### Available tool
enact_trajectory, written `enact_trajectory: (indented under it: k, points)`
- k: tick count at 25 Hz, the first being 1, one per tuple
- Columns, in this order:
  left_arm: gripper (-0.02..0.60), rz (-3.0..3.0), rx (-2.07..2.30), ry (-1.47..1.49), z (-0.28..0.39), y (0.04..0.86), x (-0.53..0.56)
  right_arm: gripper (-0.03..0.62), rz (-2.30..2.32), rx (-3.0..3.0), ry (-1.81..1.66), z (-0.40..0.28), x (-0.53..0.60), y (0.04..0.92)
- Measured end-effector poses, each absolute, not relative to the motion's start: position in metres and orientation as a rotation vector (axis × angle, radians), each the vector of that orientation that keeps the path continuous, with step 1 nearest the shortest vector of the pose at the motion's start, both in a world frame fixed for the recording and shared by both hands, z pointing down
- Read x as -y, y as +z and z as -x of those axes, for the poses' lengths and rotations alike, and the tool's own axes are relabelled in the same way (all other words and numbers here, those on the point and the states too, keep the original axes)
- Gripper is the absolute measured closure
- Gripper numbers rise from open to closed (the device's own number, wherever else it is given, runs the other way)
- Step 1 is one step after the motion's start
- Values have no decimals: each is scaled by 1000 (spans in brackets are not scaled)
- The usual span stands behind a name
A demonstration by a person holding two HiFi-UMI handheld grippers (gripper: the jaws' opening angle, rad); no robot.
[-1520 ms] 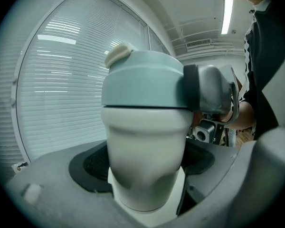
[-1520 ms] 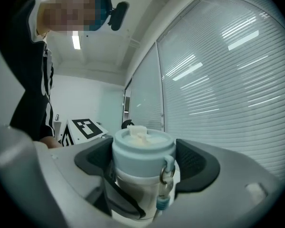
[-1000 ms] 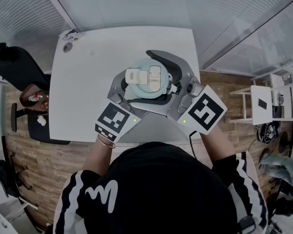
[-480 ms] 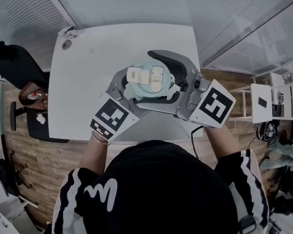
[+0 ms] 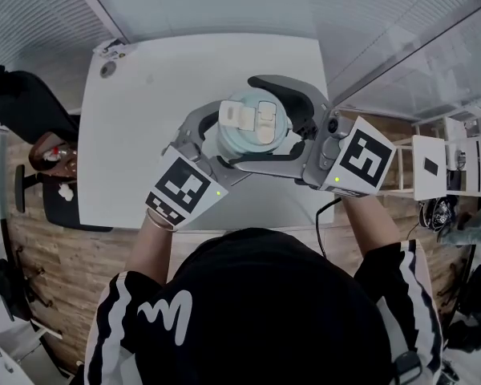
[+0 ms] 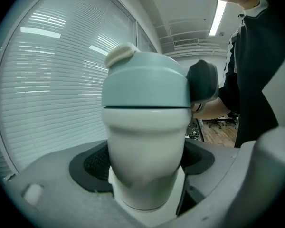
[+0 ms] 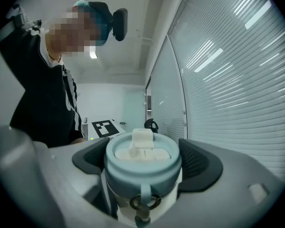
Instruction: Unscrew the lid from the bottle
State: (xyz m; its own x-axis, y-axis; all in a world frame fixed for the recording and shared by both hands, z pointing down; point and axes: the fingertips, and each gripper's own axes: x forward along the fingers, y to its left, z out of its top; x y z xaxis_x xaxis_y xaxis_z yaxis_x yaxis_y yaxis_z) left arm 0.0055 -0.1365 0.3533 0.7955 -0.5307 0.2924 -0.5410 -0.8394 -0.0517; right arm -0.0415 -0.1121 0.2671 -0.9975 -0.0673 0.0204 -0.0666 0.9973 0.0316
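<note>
The bottle has a white body (image 6: 145, 160) and a pale blue lid (image 5: 252, 127) with a white flip cap (image 7: 143, 139). I hold it upright over the white table (image 5: 144, 135). My left gripper (image 5: 228, 139) is shut on the body below the lid, both pads pressed against it in the left gripper view (image 6: 145, 170). My right gripper (image 5: 244, 123) is shut on the lid, its dark pads on either side (image 7: 143, 160). A pad (image 6: 203, 81) of the right gripper shows against the lid's rim. A small ring (image 7: 142, 202) hangs from the lid's front.
A small round fitting (image 5: 107, 69) sits at the table's far left corner. A black chair (image 5: 16, 103) stands left of the table, white shelving (image 5: 441, 167) to the right. Blinds behind glass run along the far side.
My right gripper has swung counterclockwise round the bottle, its marker cube moving right and away from me. The bottle and both grippers have shifted slightly farther over the table.
</note>
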Motion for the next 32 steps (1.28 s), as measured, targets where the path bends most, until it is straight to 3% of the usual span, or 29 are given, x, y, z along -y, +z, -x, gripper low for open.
enact_trajectory:
  k: [10,23,32]
  points:
    - [156,-2940,815,445,-3,356,136,147,-12,3096,13,45,112,270]
    - [157,-2896,875,321,1,355,137,146,-99,3065,-171,60,106,257]
    - [157,-2828,1210,232,3,343,146,135,-611,3004,-277,68,119,244]
